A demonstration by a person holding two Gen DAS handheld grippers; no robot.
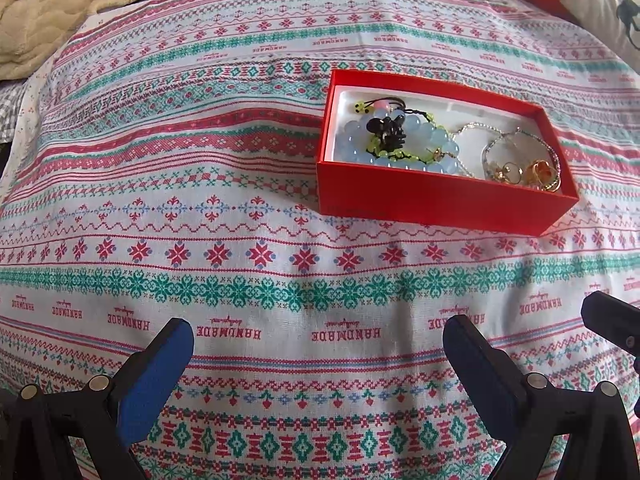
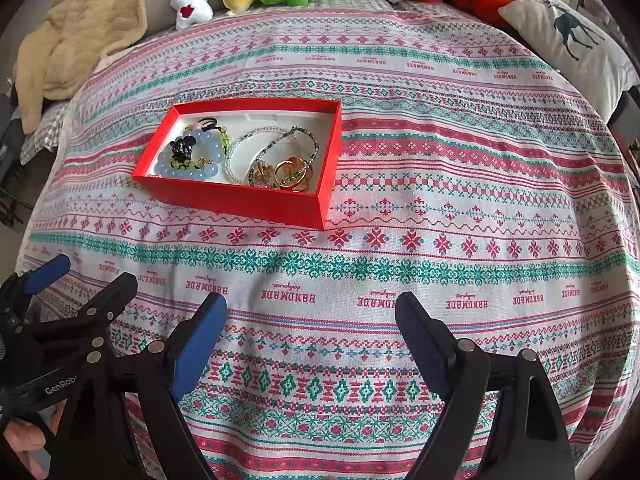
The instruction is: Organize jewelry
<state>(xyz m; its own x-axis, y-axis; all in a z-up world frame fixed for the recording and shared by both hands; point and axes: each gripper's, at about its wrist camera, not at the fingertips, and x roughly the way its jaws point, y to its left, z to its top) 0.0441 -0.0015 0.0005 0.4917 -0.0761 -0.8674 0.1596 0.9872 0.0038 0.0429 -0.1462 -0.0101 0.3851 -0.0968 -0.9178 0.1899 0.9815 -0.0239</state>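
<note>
Both the left gripper [image 1: 318, 344] and right gripper [image 2: 310, 320] hover spread and empty above the cloth [image 2: 440, 184], well short of the box [image 2: 240, 202] already holding the jewelry [image 2: 280, 168], so sorting seems done or unstarted; next means reaching in.

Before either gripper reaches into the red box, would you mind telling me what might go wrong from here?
1. The black charm and green bead strand lie on the blue bead bracelet, so lifting one could drag the others.
2. The gold rings overlap thin bead chains; open fingers may snag a chain instead.
3. The red box rests on wrinkled, soft cloth, so a push may tilt or slide it.
</note>
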